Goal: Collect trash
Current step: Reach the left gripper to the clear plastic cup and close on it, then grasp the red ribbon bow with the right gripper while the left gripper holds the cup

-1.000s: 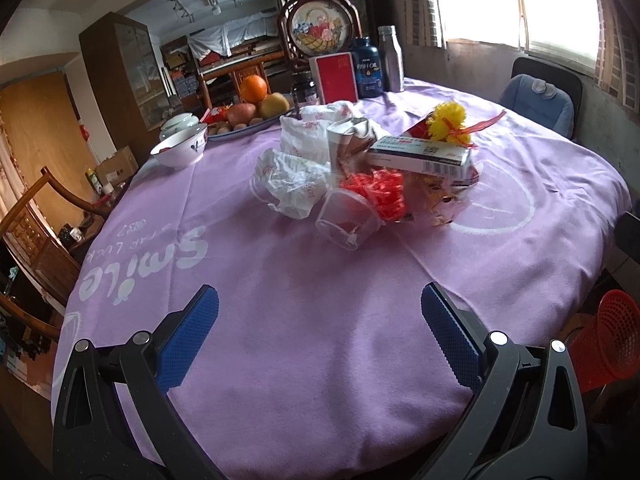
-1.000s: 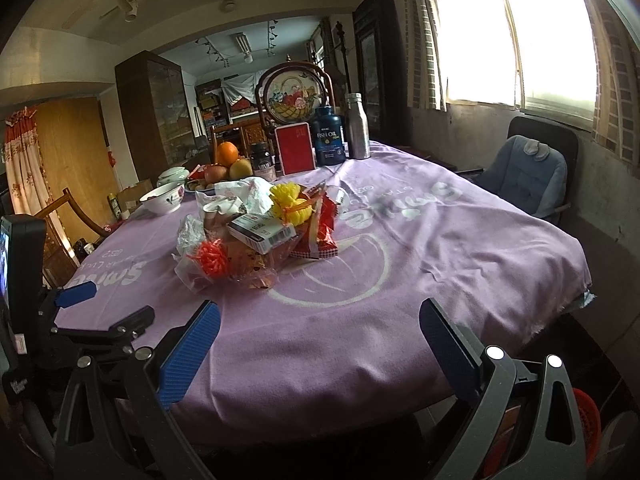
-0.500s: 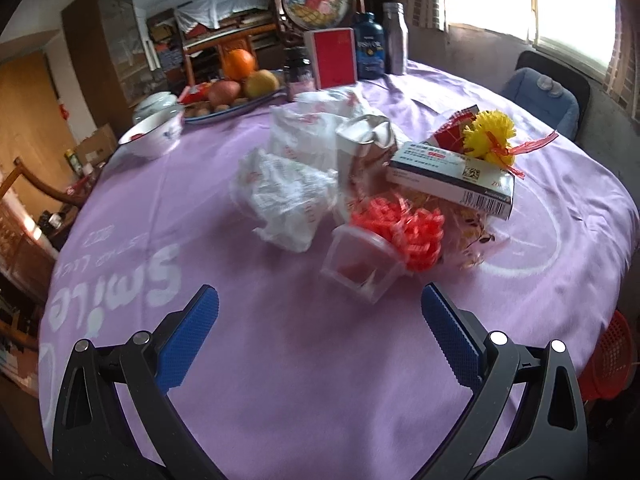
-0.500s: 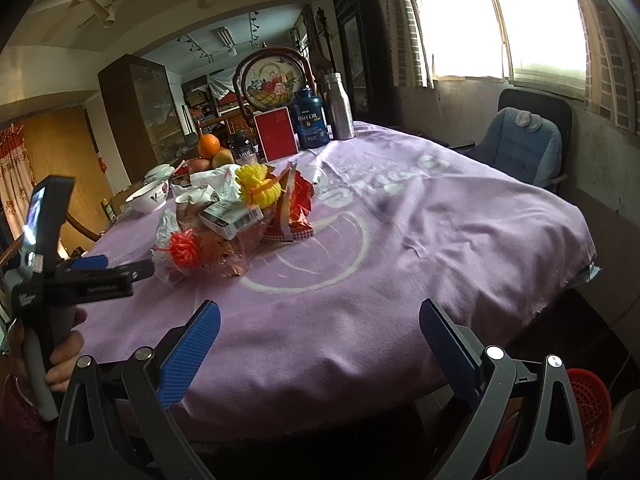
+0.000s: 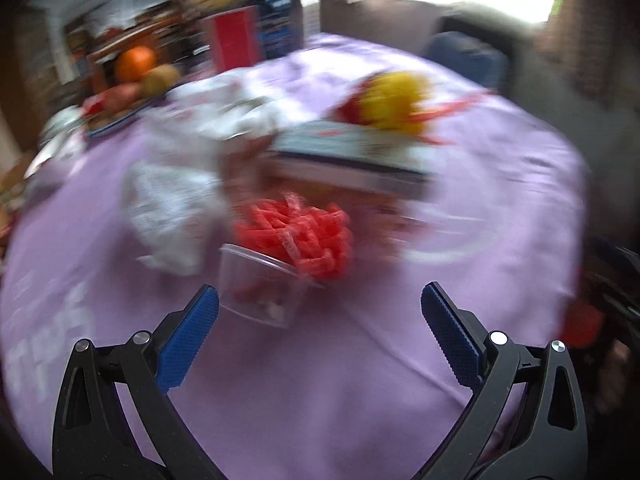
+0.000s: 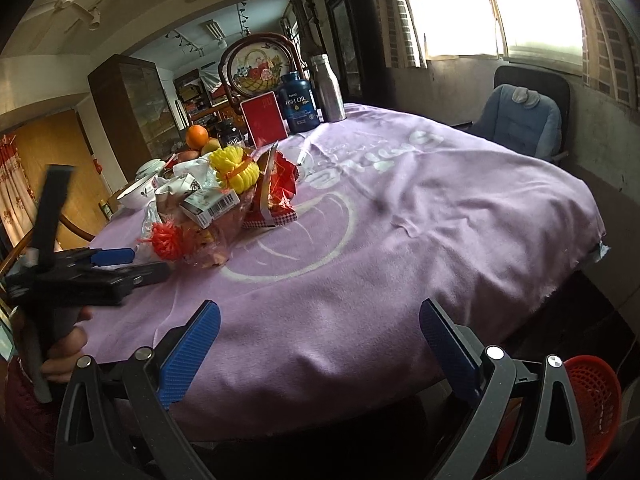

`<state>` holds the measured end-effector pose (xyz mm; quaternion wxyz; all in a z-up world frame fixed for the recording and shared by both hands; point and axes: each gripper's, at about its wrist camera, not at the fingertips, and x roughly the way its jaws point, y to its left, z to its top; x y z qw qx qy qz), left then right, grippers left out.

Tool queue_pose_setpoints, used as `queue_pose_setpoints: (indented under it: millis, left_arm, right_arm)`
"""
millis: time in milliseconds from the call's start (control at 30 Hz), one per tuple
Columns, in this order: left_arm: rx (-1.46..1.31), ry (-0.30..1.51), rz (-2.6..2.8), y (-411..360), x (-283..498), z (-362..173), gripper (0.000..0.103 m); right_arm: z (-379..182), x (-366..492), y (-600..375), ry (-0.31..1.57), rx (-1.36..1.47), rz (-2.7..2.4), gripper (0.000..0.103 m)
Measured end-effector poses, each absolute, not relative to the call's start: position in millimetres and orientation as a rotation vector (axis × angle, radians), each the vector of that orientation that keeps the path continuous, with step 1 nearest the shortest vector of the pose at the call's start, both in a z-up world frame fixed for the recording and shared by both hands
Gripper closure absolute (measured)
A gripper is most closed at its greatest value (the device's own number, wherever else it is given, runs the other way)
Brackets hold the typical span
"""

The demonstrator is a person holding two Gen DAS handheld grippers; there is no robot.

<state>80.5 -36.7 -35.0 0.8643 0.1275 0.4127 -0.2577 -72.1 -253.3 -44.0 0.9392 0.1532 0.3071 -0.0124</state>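
Purple fleece covers the round table [image 6: 420, 216], soft and lightly rumpled, with pale printed lettering. Near the person's side of it lies a heap of trash; well behind, fruit, a bowl and bottles stand apart and look like keepers.

From left to right in the blurred left wrist view: a crumpled white plastic bag [image 5: 172, 208], thin and limp; a clear plastic cup [image 5: 260, 288] tipped on its side, with a red frilly ribbon bundle [image 5: 296, 232] spilling over its rim; a flat cardboard box [image 5: 352, 156] resting on the heap; and a yellow pom-pom flower [image 5: 396, 100] with red streamers on top.

The left gripper [image 5: 320, 312] has its blue ribbed pads spread wide and empty, the cup just ahead of the left pad. The right gripper [image 6: 320, 324] hangs equally wide and empty over the table's near edge, a red mesh basket [image 6: 592, 404] low at its right.

The step looks like reaching for the cup. A thin clear wall will likely buckle, so closing gently across the body, not the rim, seems wise, and lifting slowly so the ribbon does not snag. The basket is probably the bin.
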Motion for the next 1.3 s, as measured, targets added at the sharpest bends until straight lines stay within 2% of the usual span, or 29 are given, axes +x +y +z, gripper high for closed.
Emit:
queue_pose_setpoints:
  millis: [167, 367, 467, 633, 667, 1000, 1233, 1300]
  left_arm:
    - [0.344, 0.759, -0.575, -42, 61, -26, 0.006]
    - [0.313, 0.842, -0.494, -31, 86, -41, 0.008]
    - [0.293, 0.841, -0.485, -26, 86, -39, 0.018]
    - [0.333, 0.837, -0.472, -33, 80, -41, 0.052]
    - [0.339, 0.833, -0.469, -32, 76, -42, 0.056]
    - [0.201, 0.859, -0.464, 15, 68, -37, 0.056]
    - [0.294, 0.799, -0.532, 18, 41, -37, 0.055]
    - [0.312, 0.795, -0.527, 19, 37, -38, 0.055]
  right_arm:
    - [-45, -69, -255, 0.633, 0.320, -0.021, 0.006]
    - [-44, -69, -252, 0.622, 0.307, -0.008, 0.006]
    - [-43, -69, -250, 0.627, 0.300, 0.000, 0.006]
    - [-42, -70, -247, 0.627, 0.295, 0.004, 0.006]
    - [-42, -70, -246, 0.625, 0.293, 0.004, 0.006]
    - [-42, -54, -227, 0.654, 0.287, 0.085, 0.006]
    - [-33, -39, -201, 0.650, 0.235, 0.165, 0.006]
    - [-31, -29, -194, 0.659, 0.242, 0.199, 0.010]
